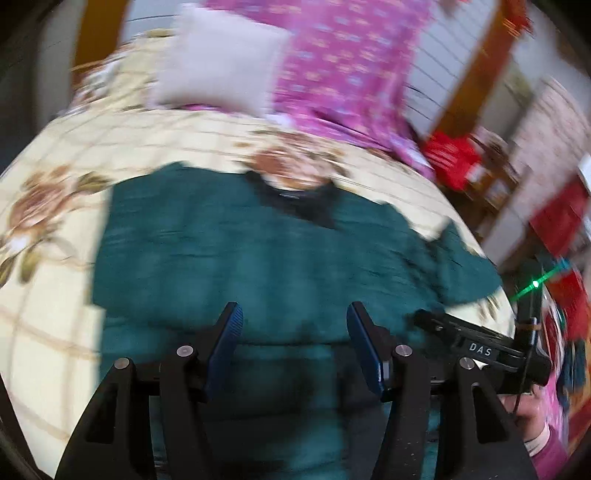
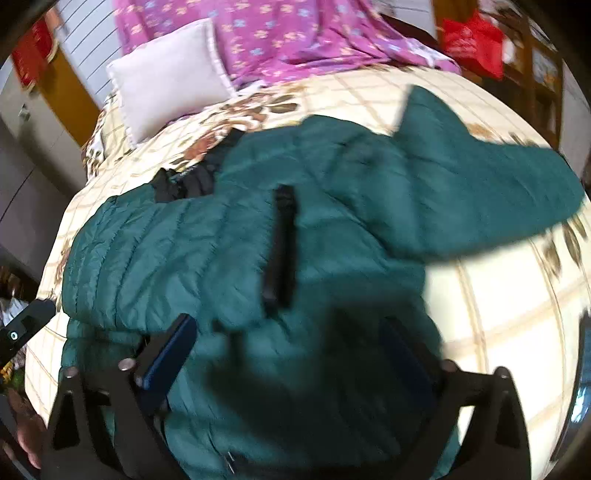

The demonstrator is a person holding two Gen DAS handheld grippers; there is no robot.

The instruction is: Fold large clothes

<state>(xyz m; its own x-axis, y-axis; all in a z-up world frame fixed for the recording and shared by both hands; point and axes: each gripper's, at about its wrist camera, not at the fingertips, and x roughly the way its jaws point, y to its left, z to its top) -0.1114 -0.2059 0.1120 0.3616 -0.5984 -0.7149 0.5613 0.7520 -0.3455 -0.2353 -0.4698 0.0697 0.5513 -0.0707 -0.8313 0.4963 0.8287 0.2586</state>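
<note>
- The jacket (image 1: 240,240), a green quilted one, is spread on the bed (image 1: 55,295), its dark collar (image 1: 295,199) toward the pillow (image 1: 218,59).
- The left gripper (image 1: 294,347) is seen above the jacket's lower part, its 2 blue-padded fingers (image 1: 225,347) wide apart with nothing between them but the cloth beneath.
- In the right wrist view, the right gripper (image 2: 288,362) is held over the jacket's (image 2: 166,251) near edge, jaws spread wide; whether cloth is pinched cannot be told, as the right finger is blurred and in shadow.
- 1 sleeve (image 2: 480,184) is stretched out to the right over the bedcover (image 2: 498,295).
- A dark strip (image 2: 280,243) runs down the jacket's front.
- A purple flowered blanket (image 2: 288,33) lies behind the pillow (image 2: 166,74).
- Both views are smeared, and the jacket's hem is cut off by the grippers.
</note>
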